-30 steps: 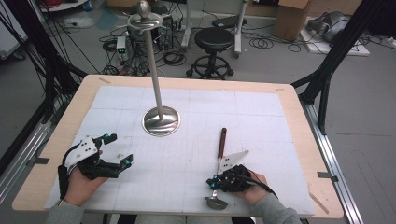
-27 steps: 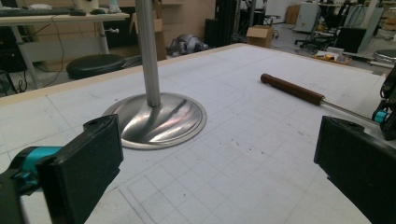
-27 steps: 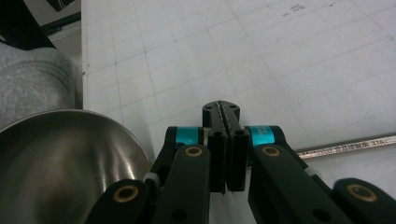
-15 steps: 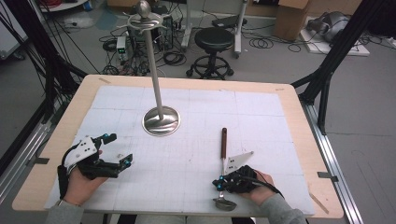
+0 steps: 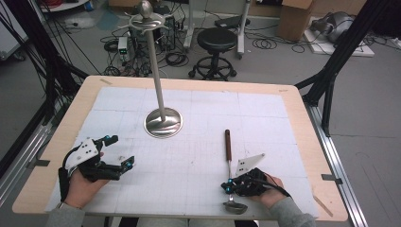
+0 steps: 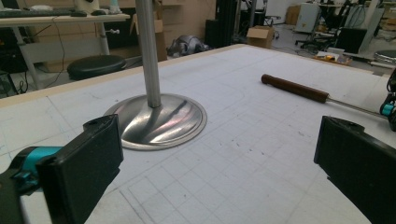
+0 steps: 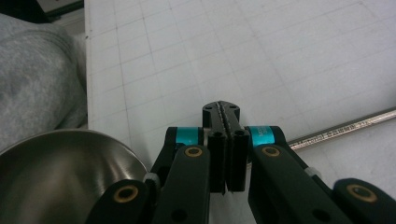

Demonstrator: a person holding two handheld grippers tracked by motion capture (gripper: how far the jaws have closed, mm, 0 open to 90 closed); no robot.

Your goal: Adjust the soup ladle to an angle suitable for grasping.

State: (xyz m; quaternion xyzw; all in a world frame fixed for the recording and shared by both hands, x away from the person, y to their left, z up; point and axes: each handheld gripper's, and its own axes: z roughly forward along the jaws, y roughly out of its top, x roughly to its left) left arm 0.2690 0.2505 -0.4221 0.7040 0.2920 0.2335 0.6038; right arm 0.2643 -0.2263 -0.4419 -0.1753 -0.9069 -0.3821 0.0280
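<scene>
- Lying on the white gridded mat of the bench point(image 5: 302, 123), a ladle point(image 5: 228, 156) is being seen at about 5 o'clock in the high view, its dark wooden handle pointing toward 12 o'clock and its steel bowl point(image 5: 235, 207) resting at the near edge.
- The right tool point(image 5: 229, 186) is being held low over the ladle's thin metal shaft, just above the bowl, with the person's right hand point(image 5: 265, 189) behind it at 3 o'clock.
- In the right gripper view, the right tool point(image 7: 226, 112) is being shown with its jaws pressed together, pad against pad, and nothing is being pinched between them.
- In that same view the shaft point(image 7: 345, 128) is being seen passing at 3 o'clock of the jaws and the bowl point(image 7: 60, 172) at 8 o'clock; whether the tool is touching the shaft cannot be told.
- The left tool point(image 5: 120, 153) is being held at about 8 o'clock of the bench, well apart from the ladle, with its jaws spread wide and nothing between them.
- In the left gripper view, the wooden handle point(image 6: 294, 88) is being seen at 2 o'clock, and the round steel base of a pole stand point(image 6: 161, 119) at 11 o'clock.
- The pole stand point(image 5: 163, 122) is being seen upright near the middle of the bench.
</scene>
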